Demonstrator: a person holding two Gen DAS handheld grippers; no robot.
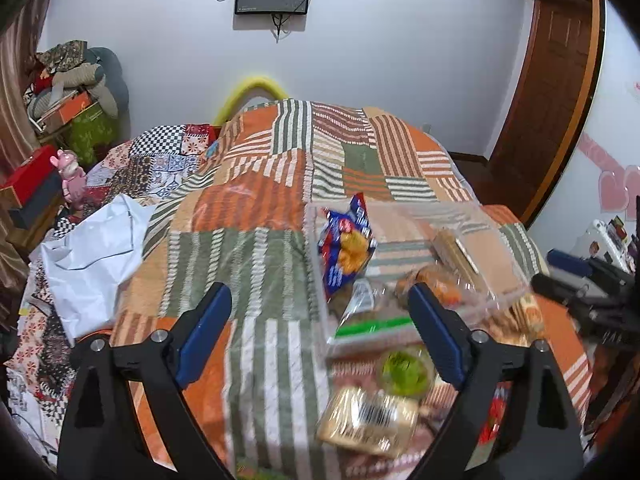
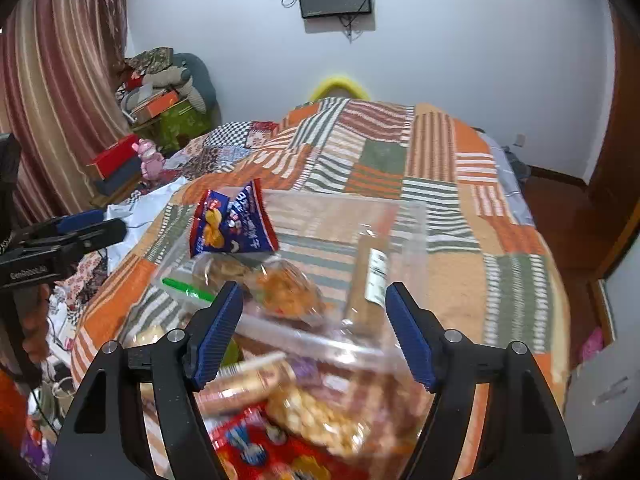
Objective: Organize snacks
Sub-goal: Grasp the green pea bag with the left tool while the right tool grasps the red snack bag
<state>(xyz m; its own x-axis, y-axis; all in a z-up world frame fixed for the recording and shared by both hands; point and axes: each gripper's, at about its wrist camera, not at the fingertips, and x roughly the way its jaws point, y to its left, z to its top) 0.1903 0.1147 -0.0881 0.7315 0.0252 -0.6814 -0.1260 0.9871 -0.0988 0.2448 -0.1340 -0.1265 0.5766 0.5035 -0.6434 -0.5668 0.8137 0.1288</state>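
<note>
A clear plastic bin sits on the patchwork bedspread. Inside it a blue snack bag leans on the wall, with an orange snack pack, a long wafer pack and a green-sealed bag. Loose snacks lie in front: a green cup, a barcoded biscuit pack, a red packet and a puffed-snack bag. My left gripper is open and empty beside the bin's near left corner. My right gripper is open and empty over its near edge.
The bedspread covers the bed. A white plastic bag lies at its left. Boxes and clothes pile up in the far left corner, with a curtain beside them. A wooden door is at right.
</note>
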